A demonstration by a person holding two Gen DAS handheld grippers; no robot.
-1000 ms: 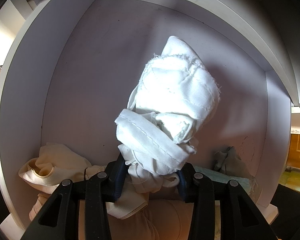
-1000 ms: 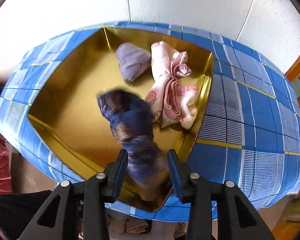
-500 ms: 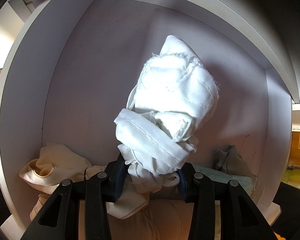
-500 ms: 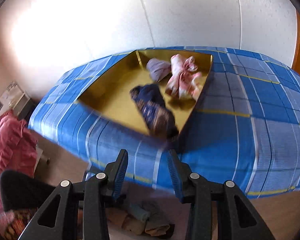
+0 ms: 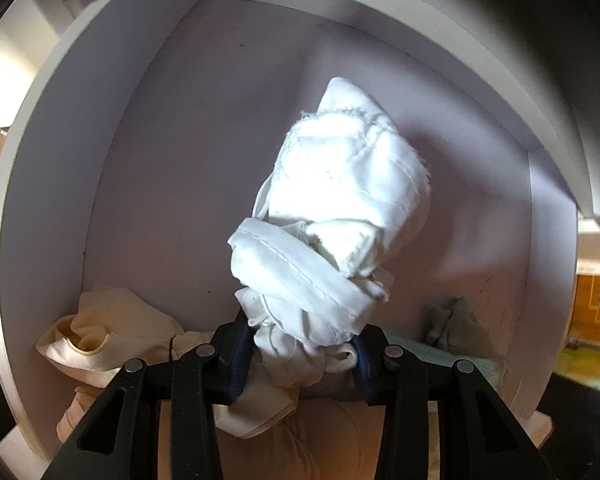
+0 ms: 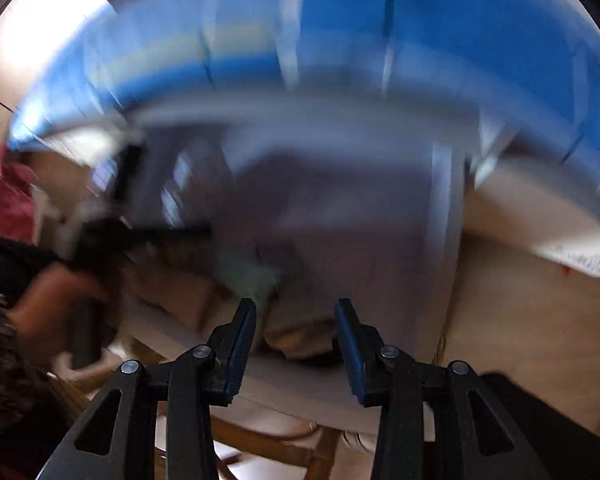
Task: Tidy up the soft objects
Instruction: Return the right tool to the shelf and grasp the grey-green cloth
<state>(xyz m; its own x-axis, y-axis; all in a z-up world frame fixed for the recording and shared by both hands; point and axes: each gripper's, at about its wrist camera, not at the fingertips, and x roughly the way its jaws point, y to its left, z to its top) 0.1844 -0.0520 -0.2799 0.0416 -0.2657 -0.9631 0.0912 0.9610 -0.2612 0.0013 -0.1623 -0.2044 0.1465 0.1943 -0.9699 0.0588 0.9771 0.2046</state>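
Note:
In the left wrist view my left gripper (image 5: pixel 300 354) is shut on a rolled white cloth (image 5: pixel 332 224), held up inside a white cubby (image 5: pixel 148 140). Cream cloth (image 5: pixel 100 332) lies on the cubby floor at the left, and a grey cloth (image 5: pixel 448 320) lies at the back right. In the right wrist view my right gripper (image 6: pixel 296 336) is open and empty. That view is heavily blurred; it shows the blue checked box (image 6: pixel 340 28) above and a pale shelf unit (image 6: pixel 340 200) below it.
A pale green cloth (image 5: pixel 456 360) lies on the cubby floor at the right. In the right wrist view a hand (image 6: pixel 56 300) holding the other gripper shows at the left, with red fabric (image 6: pixel 4 196) behind it.
My right gripper let go of the dark blue cloth into the blue box, then swung away and down fast. My left gripper has stayed almost still with the white cloth.

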